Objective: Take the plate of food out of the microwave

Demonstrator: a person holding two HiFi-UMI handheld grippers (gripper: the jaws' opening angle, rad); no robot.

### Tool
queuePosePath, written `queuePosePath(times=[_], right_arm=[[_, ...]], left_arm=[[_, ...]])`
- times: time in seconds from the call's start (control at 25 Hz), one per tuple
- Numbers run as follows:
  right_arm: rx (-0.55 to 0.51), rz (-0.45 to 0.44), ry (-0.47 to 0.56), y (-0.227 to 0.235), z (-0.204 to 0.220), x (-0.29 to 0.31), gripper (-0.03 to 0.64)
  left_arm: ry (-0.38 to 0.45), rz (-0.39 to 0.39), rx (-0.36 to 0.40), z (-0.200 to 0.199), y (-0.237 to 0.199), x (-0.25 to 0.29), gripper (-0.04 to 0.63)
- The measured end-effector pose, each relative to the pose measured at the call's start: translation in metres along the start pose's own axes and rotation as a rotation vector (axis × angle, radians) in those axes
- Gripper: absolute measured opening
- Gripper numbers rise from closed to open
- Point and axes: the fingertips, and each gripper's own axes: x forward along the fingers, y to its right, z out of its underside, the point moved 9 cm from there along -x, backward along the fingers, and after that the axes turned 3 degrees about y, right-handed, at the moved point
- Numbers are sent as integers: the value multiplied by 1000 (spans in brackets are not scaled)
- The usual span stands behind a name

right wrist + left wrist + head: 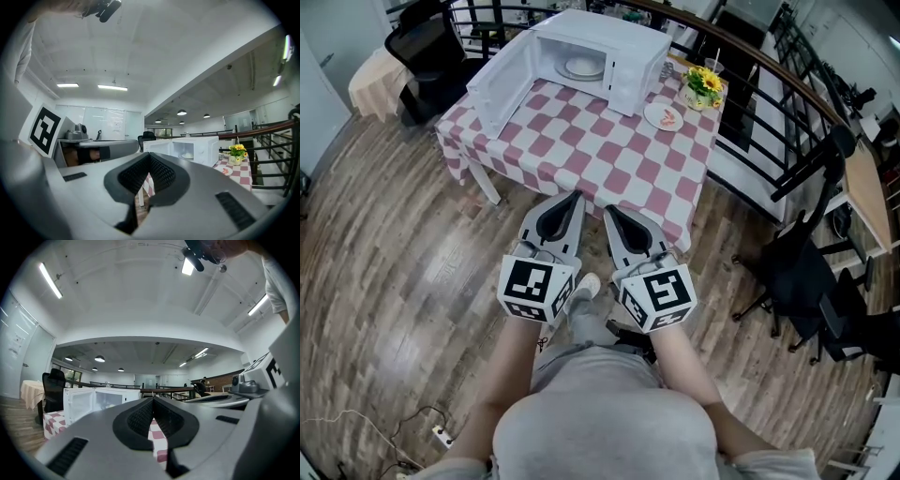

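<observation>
So the desk (581, 150) is well ahead of both tongs. The microwave (628, 56) is at its far side, door open, with the plate of food (583, 67) inside. Both the left tongs (574, 197) and right tongs (610, 211) are pinched closed and empty. I'd step closer, spread them wide, then come at the plate's rim level.
</observation>
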Motion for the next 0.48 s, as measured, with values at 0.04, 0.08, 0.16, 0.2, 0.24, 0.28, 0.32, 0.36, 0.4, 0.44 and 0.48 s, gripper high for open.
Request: queuePosePath(times=[0.04, 0.08, 0.16, 0.2, 0.24, 0.28, 0.32, 0.36, 0.4, 0.44, 0.48], right_arm=[[2, 0, 4, 3, 0, 5, 24], [5, 0, 6, 6, 0, 11, 23], [9, -1, 11, 12, -1, 20, 25], [10, -2, 13, 14, -1, 25, 23], [9, -3, 14, 17, -2, 30, 23], [8, -4, 15, 19, -1, 34, 24], [7, -5, 14, 21, -1, 39, 25], [7, -5, 13, 23, 0, 44, 23], [8, -5, 12, 26, 1, 49, 23], [10, -3, 11, 29, 1, 54, 24], [12, -1, 10, 33, 2, 59, 24]], left_arm=[[-1, -3, 1, 0, -4, 4, 2], [-1, -7, 2, 0, -8, 8, 2], [-3, -10, 4, 0, -14, 16, 2], [-4, -9, 5, 0, -17, 20, 2], [-5, -8, 5, 0, -20, 24, 2], [-5, -6, 4, 0, -24, 29, 2], [-5, -5, 3, 1, -27, 34, 2], [-4, -5, 1, 1, -31, 38, 2], [-5, -5, -1, 2, -35, 44, 2], [-6, -5, -4, 2, -38, 49, 2], [-7, -5, -5, 3, -41, 54, 2]])
